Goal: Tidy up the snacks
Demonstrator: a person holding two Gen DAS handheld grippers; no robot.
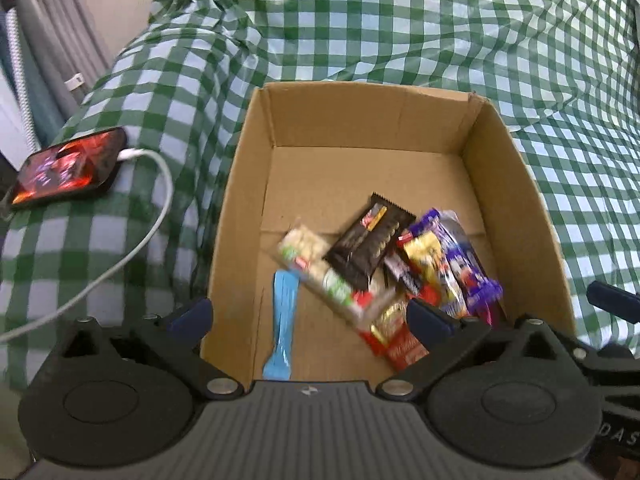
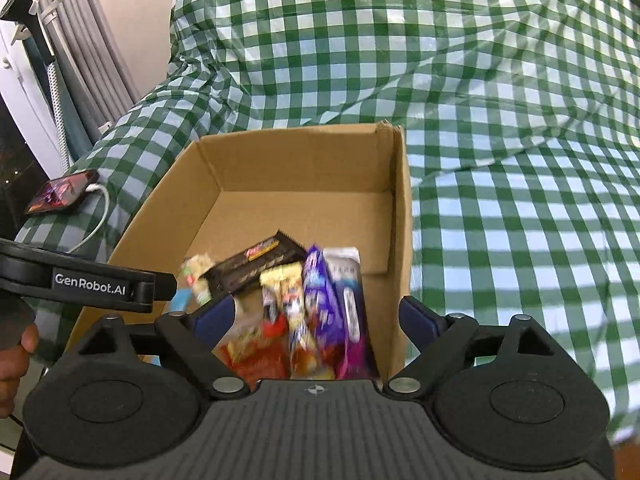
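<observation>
An open cardboard box (image 1: 372, 120) (image 2: 300, 160) stands on a green checked cloth. Inside its near right part lies a blurred heap of snacks: a black bar (image 1: 368, 248) (image 2: 256, 268), a pale nut bar (image 1: 316, 264), a yellow packet (image 1: 428, 260) (image 2: 284, 292), a purple packet (image 1: 468, 264) (image 2: 324, 300) and red packets (image 1: 400, 344) (image 2: 256, 356). A blue plastic fork (image 1: 282, 320) lies on the box floor to their left. My left gripper (image 1: 308, 314) hovers open over the box's near edge, holding nothing. My right gripper (image 2: 316, 312) is open above the heap, its pads clear of the packets.
A phone (image 1: 68, 170) (image 2: 62, 192) with a lit screen and a white cable (image 1: 152, 208) lies on the cloth left of the box. Grey curtains (image 1: 52, 20) hang at the far left. A hand (image 2: 16, 356) holds the left gripper's body (image 2: 100, 284). The rumpled cloth (image 2: 500, 160) spreads behind and to the right.
</observation>
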